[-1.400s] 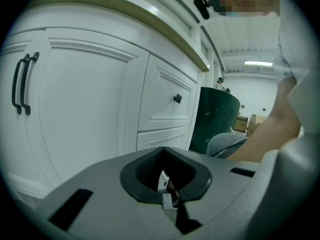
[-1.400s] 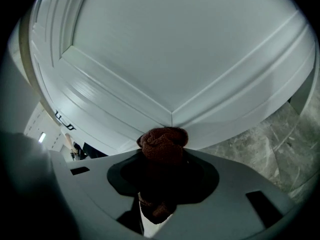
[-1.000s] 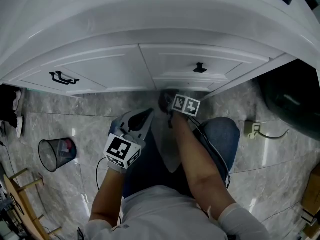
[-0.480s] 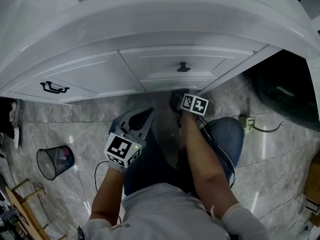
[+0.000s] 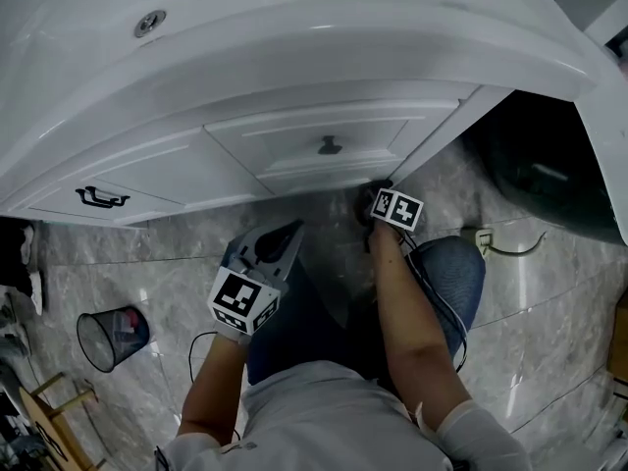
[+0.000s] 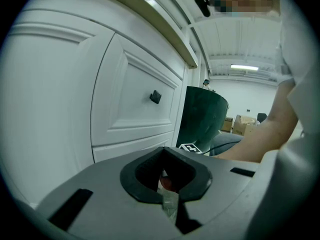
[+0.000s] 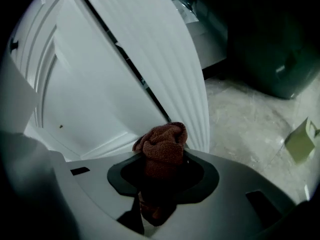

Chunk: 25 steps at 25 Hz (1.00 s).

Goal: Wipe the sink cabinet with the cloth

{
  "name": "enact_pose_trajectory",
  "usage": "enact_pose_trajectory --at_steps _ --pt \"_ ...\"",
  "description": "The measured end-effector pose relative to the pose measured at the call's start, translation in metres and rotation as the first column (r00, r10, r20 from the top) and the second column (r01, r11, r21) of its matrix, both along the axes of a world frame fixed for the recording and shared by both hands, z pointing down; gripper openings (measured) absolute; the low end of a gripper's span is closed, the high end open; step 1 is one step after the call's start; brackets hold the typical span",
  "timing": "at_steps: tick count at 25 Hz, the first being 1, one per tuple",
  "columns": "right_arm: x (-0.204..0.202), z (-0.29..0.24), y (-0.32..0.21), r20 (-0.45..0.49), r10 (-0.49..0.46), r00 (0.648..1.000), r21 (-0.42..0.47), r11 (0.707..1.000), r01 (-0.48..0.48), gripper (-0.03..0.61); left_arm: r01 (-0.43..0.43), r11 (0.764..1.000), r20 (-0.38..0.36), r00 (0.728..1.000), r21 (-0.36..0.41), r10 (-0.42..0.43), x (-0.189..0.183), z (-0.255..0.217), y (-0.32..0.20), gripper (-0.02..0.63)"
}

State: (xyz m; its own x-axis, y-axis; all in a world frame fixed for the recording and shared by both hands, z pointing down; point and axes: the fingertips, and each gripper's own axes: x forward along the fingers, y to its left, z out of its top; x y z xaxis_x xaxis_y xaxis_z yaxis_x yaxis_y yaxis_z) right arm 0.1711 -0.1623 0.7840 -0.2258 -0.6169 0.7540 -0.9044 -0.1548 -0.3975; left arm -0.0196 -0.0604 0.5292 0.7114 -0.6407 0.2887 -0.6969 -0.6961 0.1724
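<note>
My right gripper (image 7: 161, 170) is clenched on a bunched rust-brown knitted cloth (image 7: 162, 143), at the foot of the white panelled sink cabinet (image 5: 285, 140), by its fluted corner post (image 7: 165, 59), frame centre. My left gripper (image 5: 278, 240), lower left of centre, has its jaws pressed together.

The cloth (image 7: 161, 144) is coarse knit, the sink cabinet (image 5: 294, 135) smooth glossy white, the floor (image 5: 147, 263) polished veined stone.
</note>
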Motion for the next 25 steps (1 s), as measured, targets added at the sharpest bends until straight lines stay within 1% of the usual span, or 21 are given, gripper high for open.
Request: enact_pose_trajectory --at_steps 5,9,17,21,25 --pt "0.002 -0.018 -0.005 -0.137 -0.102 0.985 -0.001 0.995 0.103 0.141 -0.014 1.000 0.004 1.000 0.006 0.014 0.002 -0.003 -0.001 0.011" --pt "0.002 -0.049 -0.007 -0.199 -0.159 0.967 0.022 0.986 0.166 0.141 -0.021 1.000 0.008 1.000 0.003 0.021 0.000 -0.001 0.000 0.011" --pt "0.000 -0.101 -0.008 -0.198 -0.222 0.955 0.056 0.970 0.238 0.141 -0.014 1.000 -0.018 1.000 0.001 0.014 -0.007 0.003 -0.001 0.011" --pt "-0.002 -0.137 -0.010 -0.229 -0.273 0.935 0.091 0.950 0.299 0.143 -0.019 1.000 -0.024 1.000 -0.003 0.019 -0.007 0.008 0.000 0.011" --pt "-0.006 -0.167 -0.011 -0.231 -0.299 0.926 0.132 0.933 0.335 0.143 -0.019 1.000 -0.038 0.999 -0.011 0.018 -0.006 0.011 0.002 0.011"
